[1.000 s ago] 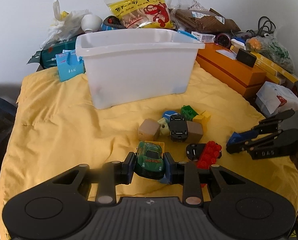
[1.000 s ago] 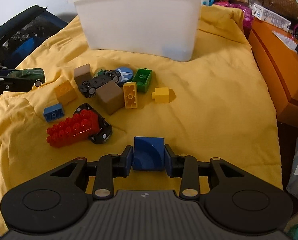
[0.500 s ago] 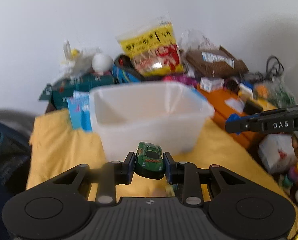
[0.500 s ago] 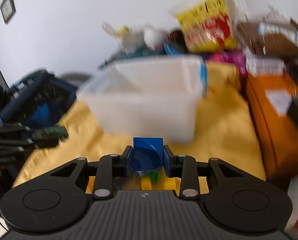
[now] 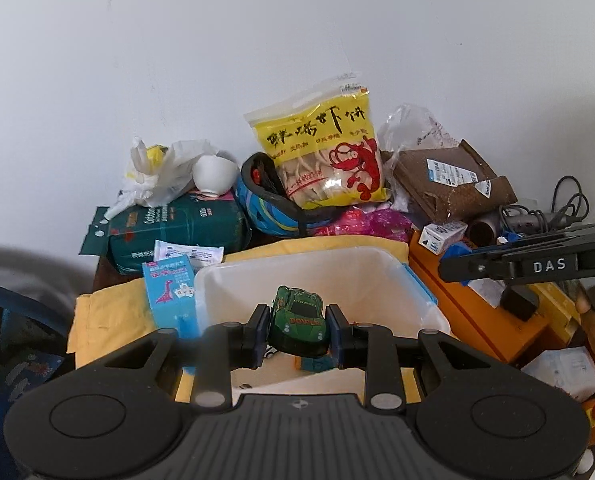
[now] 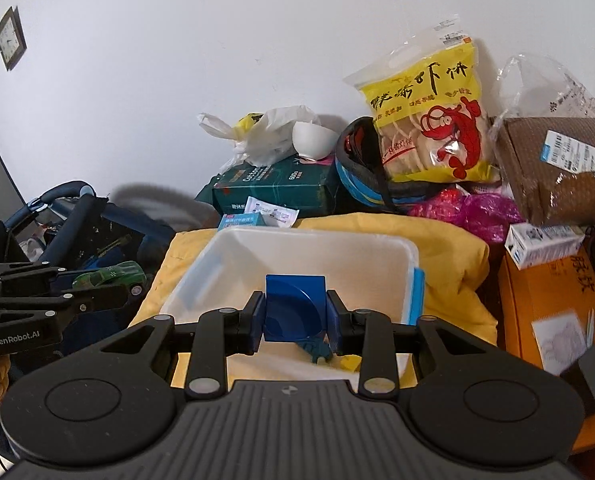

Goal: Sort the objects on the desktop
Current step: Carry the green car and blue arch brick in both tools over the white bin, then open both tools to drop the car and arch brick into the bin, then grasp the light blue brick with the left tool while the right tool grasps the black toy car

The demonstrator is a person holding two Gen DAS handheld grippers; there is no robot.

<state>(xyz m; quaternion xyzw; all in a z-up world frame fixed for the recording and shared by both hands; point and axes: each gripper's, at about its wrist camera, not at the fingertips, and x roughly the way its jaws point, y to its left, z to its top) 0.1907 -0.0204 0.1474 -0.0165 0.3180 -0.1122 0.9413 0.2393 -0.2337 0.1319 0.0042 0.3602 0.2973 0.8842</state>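
My left gripper (image 5: 297, 326) is shut on a green toy car (image 5: 299, 318) and holds it over the near edge of the white plastic bin (image 5: 393, 272). My right gripper (image 6: 295, 314) is shut on a blue block (image 6: 295, 306) and holds it over the near part of the same bin (image 6: 377, 256). A few small toys lie on the bin's floor, partly hidden behind the held things. The left gripper and car also show in the right wrist view (image 6: 109, 276), left of the bin. The right gripper shows in the left wrist view (image 5: 449, 270), to the bin's right.
The bin stands on a yellow cloth (image 6: 449, 248). Behind it are a snack bag (image 5: 325, 152), a green pack (image 5: 177, 224), a white bowl (image 5: 213, 174) and a brown box (image 5: 449, 184). An orange box (image 6: 545, 296) lies to the right, a blue stroller (image 6: 69, 220) to the left.
Both grippers have lifted from the cloth and moved forward over the bin, each still holding its toy. The loose toy pile has dropped out of view.
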